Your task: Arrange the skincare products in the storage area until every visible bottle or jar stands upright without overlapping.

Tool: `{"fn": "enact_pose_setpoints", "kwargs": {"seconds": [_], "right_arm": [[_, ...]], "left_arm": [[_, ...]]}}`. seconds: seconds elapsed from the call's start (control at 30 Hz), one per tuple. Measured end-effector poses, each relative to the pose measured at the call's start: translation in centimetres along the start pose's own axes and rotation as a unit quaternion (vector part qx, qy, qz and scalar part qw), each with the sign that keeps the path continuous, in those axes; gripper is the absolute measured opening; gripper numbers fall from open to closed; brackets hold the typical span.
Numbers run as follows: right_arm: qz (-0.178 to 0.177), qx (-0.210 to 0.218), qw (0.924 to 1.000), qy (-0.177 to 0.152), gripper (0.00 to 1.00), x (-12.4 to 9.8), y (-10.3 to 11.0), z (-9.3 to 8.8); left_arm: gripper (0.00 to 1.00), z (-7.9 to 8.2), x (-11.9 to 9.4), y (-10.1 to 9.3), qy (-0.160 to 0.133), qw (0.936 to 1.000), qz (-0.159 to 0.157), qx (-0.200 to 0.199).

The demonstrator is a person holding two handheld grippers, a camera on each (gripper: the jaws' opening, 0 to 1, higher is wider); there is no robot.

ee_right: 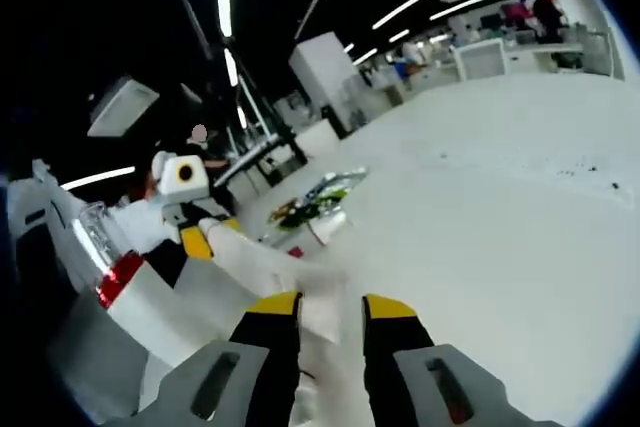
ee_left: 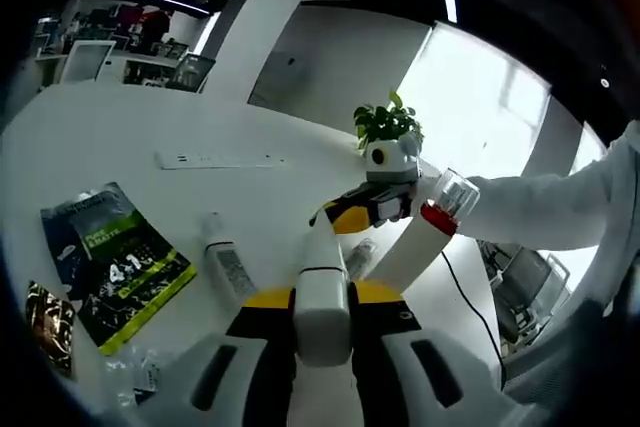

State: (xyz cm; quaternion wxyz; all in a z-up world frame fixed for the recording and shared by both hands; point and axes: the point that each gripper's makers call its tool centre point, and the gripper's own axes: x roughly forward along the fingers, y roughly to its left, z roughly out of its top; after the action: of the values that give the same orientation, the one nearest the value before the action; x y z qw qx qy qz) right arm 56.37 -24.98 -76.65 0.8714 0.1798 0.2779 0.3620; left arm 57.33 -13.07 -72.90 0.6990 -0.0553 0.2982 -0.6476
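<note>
Left gripper [ee_left: 322, 277] clamps tall white plastic tube [ee_left: 322, 292], raised off white table [ee_left: 120, 127], probably for standing upright. Right gripper [ee_right: 330, 312] clamps second white tube [ee_right: 325, 317]. White squeeze tube [ee_left: 228, 265] lies flat beside green pouch [ee_left: 120, 262].

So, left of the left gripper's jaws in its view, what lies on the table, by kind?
Printed packets: 2
Small clear sachet: 1
White tube, lying flat: 1
Power strip: 1
Total: 5
</note>
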Motion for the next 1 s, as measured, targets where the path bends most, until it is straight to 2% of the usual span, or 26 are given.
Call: {"fn": "enact_pose_setpoints", "kwargs": {"seconds": [0.13,0.2,0.43,0.53,0.57,0.63,0.7,0.73,0.8,0.9,1.0], "right_arm": [[0.041,0.006,0.9991,0.000,0.14,0.5,0.5,-0.4],[0.072,-0.007,0.9974,0.004,0.11,0.8,1.3,-0.4],[0.120,-0.026,0.9923,0.021,0.12,1.8,1.4,-0.6],[0.141,-0.021,0.9895,0.025,0.14,2.4,1.5,-0.5],[0.148,-0.019,0.9885,0.025,0.14,2.5,1.7,-0.5],[0.154,-0.021,0.9875,0.023,0.15,2.9,1.5,-0.3],[0.160,-0.024,0.9864,0.026,0.14,3.2,1.7,-0.3],[0.168,-0.035,0.9847,0.032,0.14,3.4,2.0,-0.4],[0.170,-0.060,0.9826,0.046,0.12,3.5,2.4,-0.6],[0.164,-0.102,0.9770,0.090,0.09,3.3,3.0,-1.3],[0.167,-0.144,0.9683,0.118,0.06,2.6,3.8,-1.1]], "left_arm": [[0.17,-0.6,0.1,-0.6,0.008,0.9999,-0.006,0.000],[0.17,-1.0,0.2,-0.9,0.016,0.9998,-0.009,0.000],[0.17,-1.8,0.6,-0.2,0.050,0.9985,-0.019,0.016],[0.17,-2.4,0.4,-0.2,0.068,0.9970,-0.022,0.030],[0.17,-2.3,0.4,-0.2,0.066,0.9969,-0.024,0.036],[0.17,-2.5,0.2,0.0,0.079,0.9959,-0.019,0.040],[0.17,-3.6,0.0,0.3,0.115,0.9909,-0.014,0.069],[0.17,-4.4,0.1,0.0,0.135,0.9870,-0.013,0.086],[0.17,-5.2,0.0,0.3,0.155,0.9817,-0.005,0.110],[0.17,-5.6,-0.1,0.0,0.152,0.9826,-0.008,0.107],[0.17,-5.6,-0.1,-0.6,0.151,0.9816,-0.012,0.116]]}}
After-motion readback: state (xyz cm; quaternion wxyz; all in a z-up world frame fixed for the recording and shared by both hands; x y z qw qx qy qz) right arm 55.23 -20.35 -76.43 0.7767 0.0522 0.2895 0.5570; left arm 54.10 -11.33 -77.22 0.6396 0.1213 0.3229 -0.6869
